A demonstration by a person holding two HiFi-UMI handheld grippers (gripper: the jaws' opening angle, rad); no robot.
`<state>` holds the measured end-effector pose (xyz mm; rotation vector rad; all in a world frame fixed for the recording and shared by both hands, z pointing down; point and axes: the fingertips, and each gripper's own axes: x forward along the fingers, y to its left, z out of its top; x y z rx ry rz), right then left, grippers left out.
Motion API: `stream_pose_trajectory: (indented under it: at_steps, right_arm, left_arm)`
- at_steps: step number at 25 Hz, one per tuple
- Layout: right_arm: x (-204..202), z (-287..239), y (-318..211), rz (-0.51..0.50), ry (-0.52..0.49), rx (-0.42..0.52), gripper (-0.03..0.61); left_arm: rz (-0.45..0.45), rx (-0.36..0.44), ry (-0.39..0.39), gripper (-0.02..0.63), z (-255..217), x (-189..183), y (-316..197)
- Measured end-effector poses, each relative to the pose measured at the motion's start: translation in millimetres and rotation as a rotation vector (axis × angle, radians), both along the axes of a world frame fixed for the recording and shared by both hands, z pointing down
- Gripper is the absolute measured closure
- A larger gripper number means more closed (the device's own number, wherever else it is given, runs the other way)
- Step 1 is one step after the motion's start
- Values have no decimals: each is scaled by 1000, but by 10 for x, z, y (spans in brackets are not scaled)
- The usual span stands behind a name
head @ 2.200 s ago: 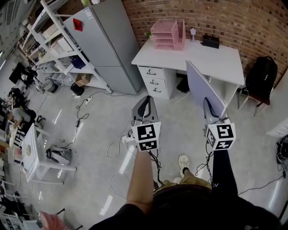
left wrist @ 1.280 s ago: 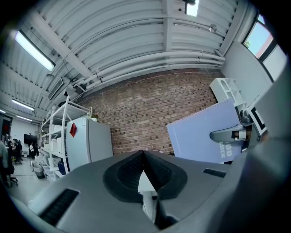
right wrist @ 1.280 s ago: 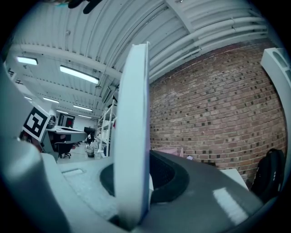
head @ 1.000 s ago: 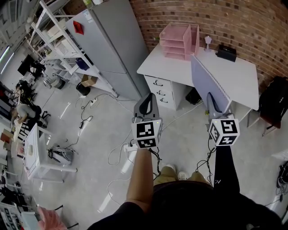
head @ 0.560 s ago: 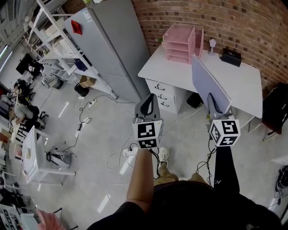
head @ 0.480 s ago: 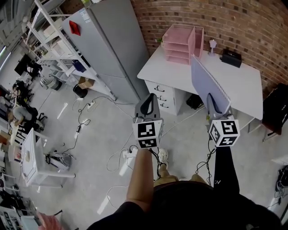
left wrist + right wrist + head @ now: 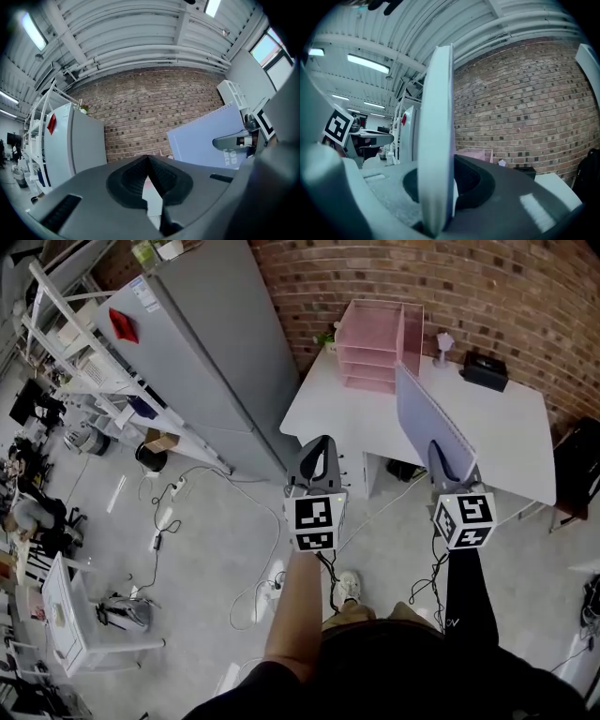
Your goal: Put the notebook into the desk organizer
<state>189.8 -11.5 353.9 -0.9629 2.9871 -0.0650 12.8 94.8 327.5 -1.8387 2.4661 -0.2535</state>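
A white desk (image 7: 511, 437) is set against a brick wall (image 7: 487, 287); a grey fridge (image 7: 216, 352) is placed left of it.

Obs., head view: the right gripper (image 7: 439, 448) is clamped on the near edge of the notebook (image 7: 429, 418). Lilac cover stands on edge, leaning over the white desk (image 7: 511, 432). The left gripper (image 7: 322, 441) is level alongside, jaws together, nothing in them, at the desk front. Pink desk organizer (image 7: 367, 334) sits at desk rear against the brick wall (image 7: 506, 287); notebook not in it. Black box (image 7: 485, 369) rear right. Grey cabinet (image 7: 220, 343) left of desk. Cables (image 7: 169, 507) on floor.
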Motion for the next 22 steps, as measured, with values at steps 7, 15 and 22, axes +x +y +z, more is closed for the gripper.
stream_pose_trajectory:
  at_steps: [7, 15, 22]
  right_arm:
    - [-718, 99, -307, 42, -2, -35, 538]
    - [-1291, 298, -501, 76, -57, -134, 538]
    - [-1475, 531, -565, 75, -148, -280, 538]
  left_arm:
    - [59, -10, 6, 604, 53, -695, -420]
    - [119, -27, 4, 604, 173, -1240, -704]
    - [141, -35, 41, 604, 350, -1427, -789]
